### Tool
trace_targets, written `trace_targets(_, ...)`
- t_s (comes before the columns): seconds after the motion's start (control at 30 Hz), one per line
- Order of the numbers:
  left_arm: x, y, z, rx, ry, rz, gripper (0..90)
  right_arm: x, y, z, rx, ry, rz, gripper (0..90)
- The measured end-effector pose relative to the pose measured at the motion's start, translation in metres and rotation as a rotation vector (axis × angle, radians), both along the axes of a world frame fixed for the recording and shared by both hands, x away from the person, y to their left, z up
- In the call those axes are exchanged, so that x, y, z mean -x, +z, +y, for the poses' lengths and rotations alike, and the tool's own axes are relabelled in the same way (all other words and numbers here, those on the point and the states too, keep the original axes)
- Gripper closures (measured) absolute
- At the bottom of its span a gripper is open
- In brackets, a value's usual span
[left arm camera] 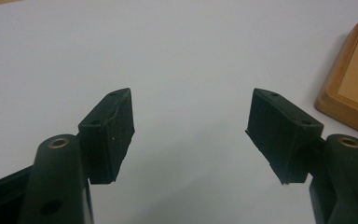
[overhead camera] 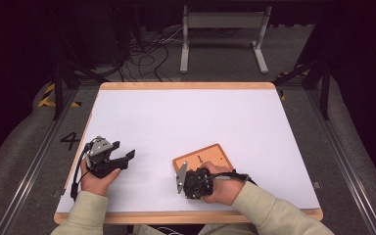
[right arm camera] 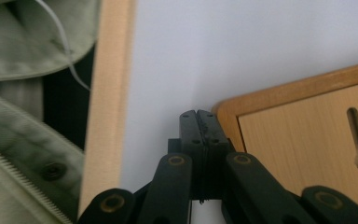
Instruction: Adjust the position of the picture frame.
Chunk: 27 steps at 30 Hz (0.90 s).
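I see the tabletop point(overhead camera: 186, 117) as a smooth, matt white sheet edged in pale, unvarnished-looking wood, and the wooden board point(overhead camera: 210, 155) as a light, satin-smooth panel inside a darker orange-brown rim. My left gripper point(left arm camera: 191, 130) has matt black plastic jaws faced with rough, grainy pads and brass-coloured pins. The sleeve point(overhead camera: 269, 210) is soft, pale green cloth.

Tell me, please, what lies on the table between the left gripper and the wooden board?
Nothing: in the high view, bare white table separates the left gripper from the wooden board.
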<state>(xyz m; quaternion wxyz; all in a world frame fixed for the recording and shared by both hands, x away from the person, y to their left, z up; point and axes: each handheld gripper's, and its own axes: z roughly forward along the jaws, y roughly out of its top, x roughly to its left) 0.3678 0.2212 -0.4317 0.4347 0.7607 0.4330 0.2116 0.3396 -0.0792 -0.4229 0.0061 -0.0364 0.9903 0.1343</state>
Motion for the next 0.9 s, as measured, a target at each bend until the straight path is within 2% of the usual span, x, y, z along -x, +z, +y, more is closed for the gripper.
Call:
trace_targets(0.17, 0.000, 0.000, -0.001, 0.000, -0.003, 0.000, 31.9, -0.020, -0.001, -0.005, -0.026, -0.070, -0.021, 90.0)
trace_targets(0.3, -0.002, 0.000, -0.002, 0.001, -0.007, 0.001, 31.9, -0.031, -0.002, -0.005, -0.050, -0.098, -0.034, 90.0)
trace_targets(0.37, -0.002, 0.000, -0.003, 0.001, -0.011, 0.000, 31.9, -0.034, -0.002, -0.004, -0.037, -0.117, -0.057, 90.0)
trace_targets(0.47, -0.002, 0.000, -0.004, 0.001, -0.018, 0.000, 31.9, -0.038, -0.001, -0.005, -0.064, -0.129, -0.036, 90.0)
trace_targets(0.57, -0.003, 0.001, -0.006, 0.003, -0.029, 0.000, 31.9, -0.040, 0.009, -0.015, -0.155, -0.159, 0.008, 90.0)
trace_targets(0.63, -0.005, 0.002, -0.009, 0.006, -0.034, -0.003, 31.8, -0.042, 0.019, -0.026, -0.236, -0.183, 0.010, 90.0)
trace_targets(0.83, -0.009, 0.006, -0.021, 0.023, -0.076, -0.008, 31.7, -0.042, 0.048, -0.069, -0.429, -0.298, -0.039, 90.0)
trace_targets(0.87, -0.009, 0.007, -0.024, 0.026, -0.085, -0.009, 31.6, -0.041, 0.055, -0.086, -0.495, -0.342, -0.064, 90.0)
trace_targets(0.9, -0.010, 0.008, -0.026, 0.036, -0.092, -0.007, 31.6, -0.041, 0.055, -0.086, -0.495, -0.342, -0.064, 90.0)
